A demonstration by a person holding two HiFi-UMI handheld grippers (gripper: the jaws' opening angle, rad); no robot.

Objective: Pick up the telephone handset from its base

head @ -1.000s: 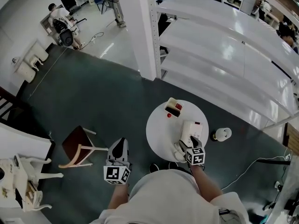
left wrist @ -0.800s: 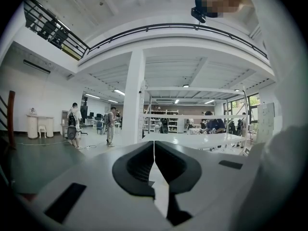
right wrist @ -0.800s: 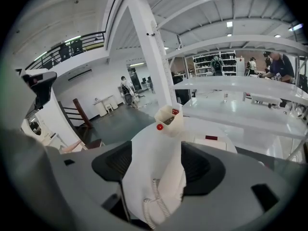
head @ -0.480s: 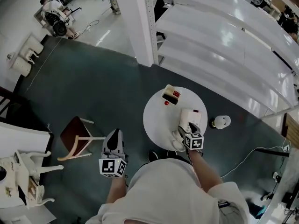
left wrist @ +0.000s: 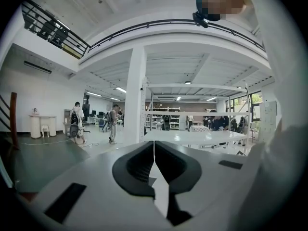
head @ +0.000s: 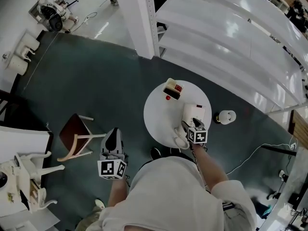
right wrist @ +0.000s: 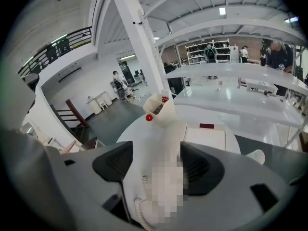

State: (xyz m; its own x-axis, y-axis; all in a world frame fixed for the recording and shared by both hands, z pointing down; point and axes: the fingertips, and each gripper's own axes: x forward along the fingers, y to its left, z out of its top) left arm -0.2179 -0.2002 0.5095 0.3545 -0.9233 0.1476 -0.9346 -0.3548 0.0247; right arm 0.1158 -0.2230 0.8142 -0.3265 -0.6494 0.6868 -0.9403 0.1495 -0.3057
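**Inspector A:** Where do we find the handset?

**Inspector B:** Lower centre of the right gripper view. The handset [right wrist: 162,131] runs between the jaws of the right gripper [right wrist: 155,160], which are clenched on its two long sides. The base [right wrist: 207,137] sits just right of it on the round table [head: 159,121]. We cannot tell whether it has cleared the cradle.

**Inspector A:** And the left gripper [left wrist: 154,154]?

**Inspector B:** Jaws pressed together on nothing. In the head view it hangs at lower left, off the table.

**Inspector A:** What do we advise for the lift?

**Inspector B:** Raise it straight up, level, with a firm grip, since we judge the smooth shell could slip. The coiled cord [right wrist: 139,214] at the frame's bottom will likely tug. We advise going slowly so the base is not dragged toward the small box [head: 172,89] at the table's upper edge.
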